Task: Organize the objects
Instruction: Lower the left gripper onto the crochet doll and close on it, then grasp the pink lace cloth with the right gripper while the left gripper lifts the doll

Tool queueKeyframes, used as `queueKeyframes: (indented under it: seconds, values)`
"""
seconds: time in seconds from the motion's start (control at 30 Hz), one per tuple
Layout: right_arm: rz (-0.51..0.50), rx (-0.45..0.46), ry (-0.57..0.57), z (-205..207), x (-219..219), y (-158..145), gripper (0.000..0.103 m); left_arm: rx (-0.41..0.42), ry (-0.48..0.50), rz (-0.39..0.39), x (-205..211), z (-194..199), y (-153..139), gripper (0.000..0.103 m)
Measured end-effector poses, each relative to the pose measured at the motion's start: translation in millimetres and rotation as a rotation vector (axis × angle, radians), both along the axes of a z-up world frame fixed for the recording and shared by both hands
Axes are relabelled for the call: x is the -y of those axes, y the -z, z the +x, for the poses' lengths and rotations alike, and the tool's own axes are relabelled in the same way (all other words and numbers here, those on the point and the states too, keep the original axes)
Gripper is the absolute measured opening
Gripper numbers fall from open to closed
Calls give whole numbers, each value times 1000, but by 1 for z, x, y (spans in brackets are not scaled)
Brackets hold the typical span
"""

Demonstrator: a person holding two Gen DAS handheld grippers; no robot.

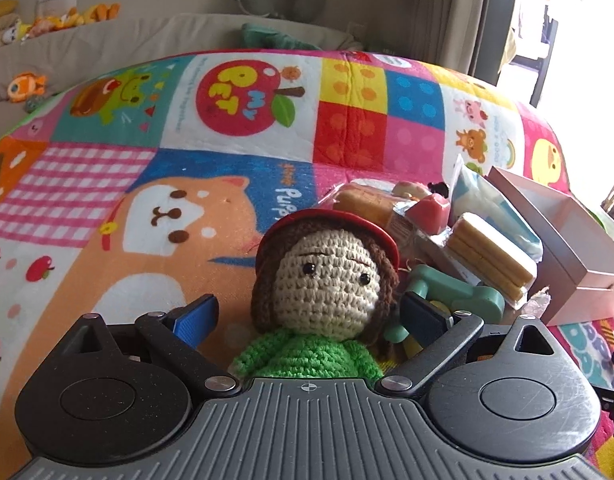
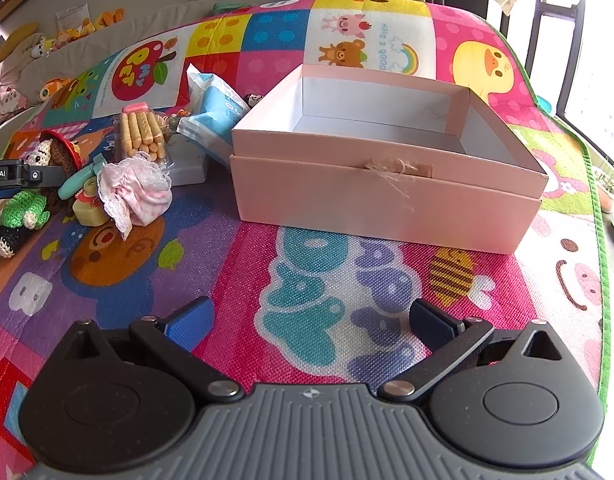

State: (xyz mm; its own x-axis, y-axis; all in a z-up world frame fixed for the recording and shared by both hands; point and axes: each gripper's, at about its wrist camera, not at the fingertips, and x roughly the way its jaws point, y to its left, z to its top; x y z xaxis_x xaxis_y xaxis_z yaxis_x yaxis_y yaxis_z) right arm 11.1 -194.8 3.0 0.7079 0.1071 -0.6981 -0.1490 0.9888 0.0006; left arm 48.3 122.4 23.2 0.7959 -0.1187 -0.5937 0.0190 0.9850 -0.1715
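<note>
The left gripper (image 1: pixel 309 314) stands with its jaws wide on either side of a crocheted doll's head, not pressing it. The crocheted yarn doll (image 1: pixel 323 280), with brown hair, a red cap and a green jumper, lies on a colourful patchwork play mat (image 1: pixel 107 200) beside a heap of snacks and toys. It looks soft, light and squashy; the round head or the neck seems the surest hold. The right gripper (image 2: pixel 311 320), also wide and empty, hovers before an open pink cardboard box (image 2: pixel 387 192).
</note>
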Motion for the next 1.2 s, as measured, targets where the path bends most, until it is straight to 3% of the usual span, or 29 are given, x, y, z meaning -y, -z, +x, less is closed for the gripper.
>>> queueKeyframes:
  seconds: [0.03,0.1,0.13,0.17,0.3,0.47,0.53,0.6,0.67,0.83,0.93,1.0,1.1,1.2]
  values:
    - [0,0,-11,1,-1,0,103,4,6,-10,0,-2,1,92]
    - [3,-5,-51,1,-6,-1,103,2,23,-47,0,-7,0,76]
    - [5,-10,-78,2,-9,-2,103,-6,20,-47,0,-10,-2,73]
    - [11,-11,-104,1,-14,-3,103,-11,18,-35,1,-13,-3,64]
    - [34,45,-215,-5,-38,-15,103,-29,33,-9,4,-38,-7,61]
    - [-45,195,-359,-15,-81,-37,102,-34,73,35,8,-80,-10,61]
    - [-77,247,-407,-12,-99,-43,88,-35,61,34,6,-89,-11,61]
    - [-113,260,-456,-3,-117,-47,66,-34,45,14,1,-91,-10,61]
    - [-121,248,-485,10,-133,-51,54,-32,39,-17,-4,-91,-9,61]
    - [-85,173,-481,50,-160,-48,51,-25,39,-47,-8,-91,-6,61]
    - [-26,95,-455,67,-159,-42,43,-19,42,-62,-11,-93,-5,61]
    - [11,50,-454,62,-150,-42,34,-15,40,-82,-14,-94,-4,61]
    - [31,-38,-544,33,-133,-38,33,-9,34,-99,-15,-95,-2,61]
    - [-33,-62,-602,-3,-115,-33,31,-5,33,-89,-13,-95,-2,61]
